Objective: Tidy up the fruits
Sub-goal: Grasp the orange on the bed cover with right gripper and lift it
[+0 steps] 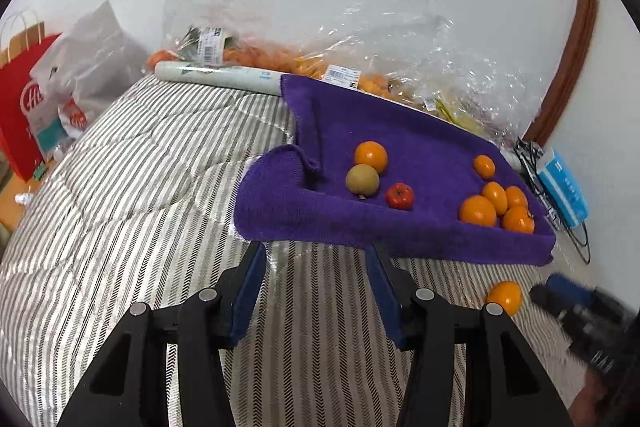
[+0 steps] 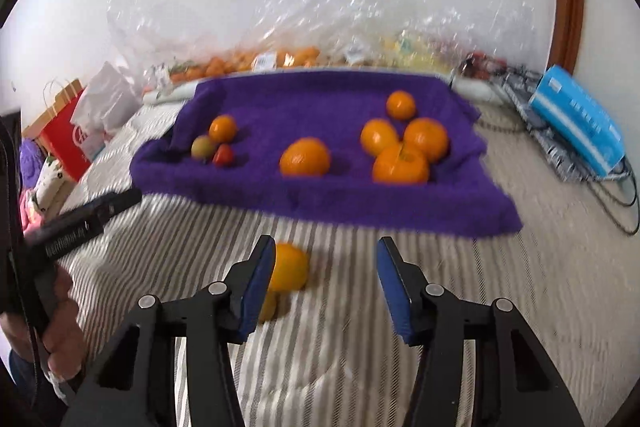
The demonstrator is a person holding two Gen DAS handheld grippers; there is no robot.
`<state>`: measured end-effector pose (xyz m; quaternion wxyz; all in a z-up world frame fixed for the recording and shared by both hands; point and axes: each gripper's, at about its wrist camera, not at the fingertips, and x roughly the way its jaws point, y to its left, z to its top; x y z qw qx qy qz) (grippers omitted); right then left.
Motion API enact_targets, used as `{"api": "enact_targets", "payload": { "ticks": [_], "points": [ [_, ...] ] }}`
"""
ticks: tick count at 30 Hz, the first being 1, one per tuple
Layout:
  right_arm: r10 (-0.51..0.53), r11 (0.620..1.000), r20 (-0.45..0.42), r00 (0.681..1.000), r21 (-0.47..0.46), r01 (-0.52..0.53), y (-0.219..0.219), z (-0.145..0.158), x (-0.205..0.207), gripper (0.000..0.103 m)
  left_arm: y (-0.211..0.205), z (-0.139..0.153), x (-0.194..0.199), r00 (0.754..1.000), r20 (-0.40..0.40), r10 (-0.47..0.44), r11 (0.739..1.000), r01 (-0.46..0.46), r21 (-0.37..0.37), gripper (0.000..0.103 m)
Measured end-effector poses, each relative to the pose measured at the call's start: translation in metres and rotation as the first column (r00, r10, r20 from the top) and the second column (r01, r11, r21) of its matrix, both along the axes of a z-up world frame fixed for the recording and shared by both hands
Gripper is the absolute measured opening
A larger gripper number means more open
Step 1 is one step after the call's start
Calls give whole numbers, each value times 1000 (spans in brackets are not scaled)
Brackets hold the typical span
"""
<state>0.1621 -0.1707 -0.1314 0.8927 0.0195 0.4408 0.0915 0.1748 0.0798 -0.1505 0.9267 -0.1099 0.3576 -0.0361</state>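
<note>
A purple towel (image 1: pixel 400 139) (image 2: pixel 320 99) lies on the striped bedcover. On it in the left wrist view are an orange (image 1: pixel 371 157), a greenish-brown fruit (image 1: pixel 362 179), a small red fruit (image 1: pixel 400 196) and a cluster of oranges (image 1: pixel 496 205). A loose orange (image 1: pixel 505 297) (image 2: pixel 290 267) rests on the bedcover in front of the towel. My right gripper (image 2: pixel 326 245) stands open over it, the orange against the inner side of its left finger and partly hidden by it. My left gripper (image 1: pixel 316 251) is open and empty at the towel's front edge.
Clear plastic bags of fruit (image 1: pixel 360 67) (image 2: pixel 280 55) line the wall behind the towel, with a paper roll (image 1: pixel 216 77). A red paper bag (image 1: pixel 24 107) stands at the left. A blue box (image 2: pixel 576 119) and cables (image 2: pixel 616 195) lie at the right. A hand (image 2: pixel 60 327) holds the left gripper.
</note>
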Motion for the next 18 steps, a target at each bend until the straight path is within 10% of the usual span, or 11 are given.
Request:
{"api": "enact_targets", "payload": {
  "ticks": [18],
  "points": [
    [22,1000,-77,997,7,-21,23,-25,14,37,6,0,-1,1000,-25,8,999,-9,-53,50]
  ]
}}
